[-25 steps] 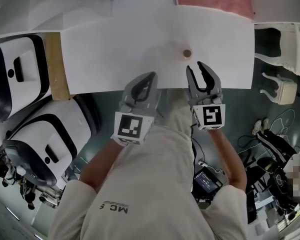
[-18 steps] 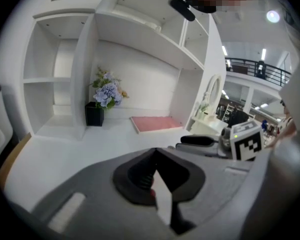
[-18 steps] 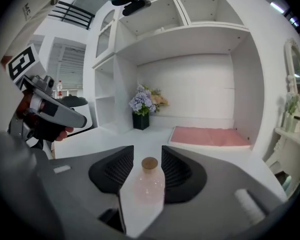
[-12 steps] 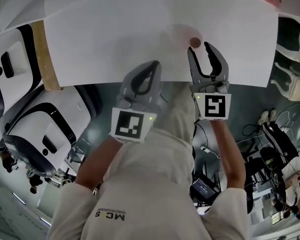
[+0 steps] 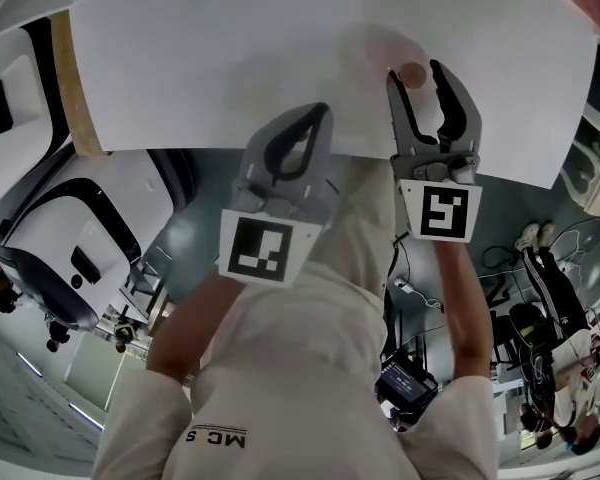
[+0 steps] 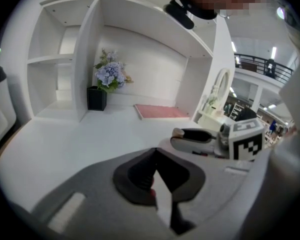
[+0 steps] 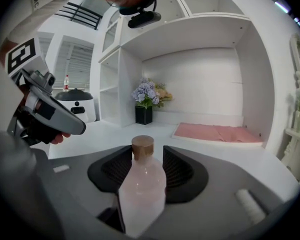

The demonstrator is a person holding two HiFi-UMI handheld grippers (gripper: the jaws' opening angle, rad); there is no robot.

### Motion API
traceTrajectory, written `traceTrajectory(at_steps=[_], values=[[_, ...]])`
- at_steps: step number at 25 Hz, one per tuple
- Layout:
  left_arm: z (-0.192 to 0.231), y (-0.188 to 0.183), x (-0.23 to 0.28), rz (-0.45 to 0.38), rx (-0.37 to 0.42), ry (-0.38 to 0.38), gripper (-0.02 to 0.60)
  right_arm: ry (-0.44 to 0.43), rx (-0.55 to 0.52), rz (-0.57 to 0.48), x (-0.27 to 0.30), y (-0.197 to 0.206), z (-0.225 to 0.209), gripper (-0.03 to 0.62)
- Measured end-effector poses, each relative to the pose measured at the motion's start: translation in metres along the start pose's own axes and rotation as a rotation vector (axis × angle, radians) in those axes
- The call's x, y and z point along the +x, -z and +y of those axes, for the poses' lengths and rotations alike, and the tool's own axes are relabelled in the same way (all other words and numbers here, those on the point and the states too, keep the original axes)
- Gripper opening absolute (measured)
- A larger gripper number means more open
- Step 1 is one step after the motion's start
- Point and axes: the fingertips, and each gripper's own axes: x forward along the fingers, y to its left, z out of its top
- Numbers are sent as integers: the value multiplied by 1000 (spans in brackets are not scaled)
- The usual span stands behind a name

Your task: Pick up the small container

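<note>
The small container [image 7: 141,184] stands on the table [image 7: 102,133], flower pot [image 7: 143,115] and mat [image 7: 215,132] behind it.

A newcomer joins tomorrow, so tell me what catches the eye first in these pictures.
A small pale-pink translucent bottle with a brown cap stands on the white table between the opening jaws of the right gripper. At the back, lilac flowers in a black square pot stand near a flat pink mat.

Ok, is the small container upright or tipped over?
Upright: the small container stands on the white table, brown cap on top, between the opening jaws of the right gripper.
</note>
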Motion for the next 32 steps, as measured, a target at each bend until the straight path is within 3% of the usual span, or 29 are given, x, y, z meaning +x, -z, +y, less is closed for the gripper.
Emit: traceTrajectory(at_steps=[3,12,26,32], values=[[-2,3,1,5,-11,-12,0,-27,-49,-17,0,1,5,137],[-3,8,-2,15,-14,-32,0,-69,-61,-13,9,3,5,161],[13,11,-7,15,-15,-40,0,-81,-32,-16,11,2,17,138],[14,-3,-18,-6,-11,-38,0,-84,-32,-21,0,-20,24,138]])
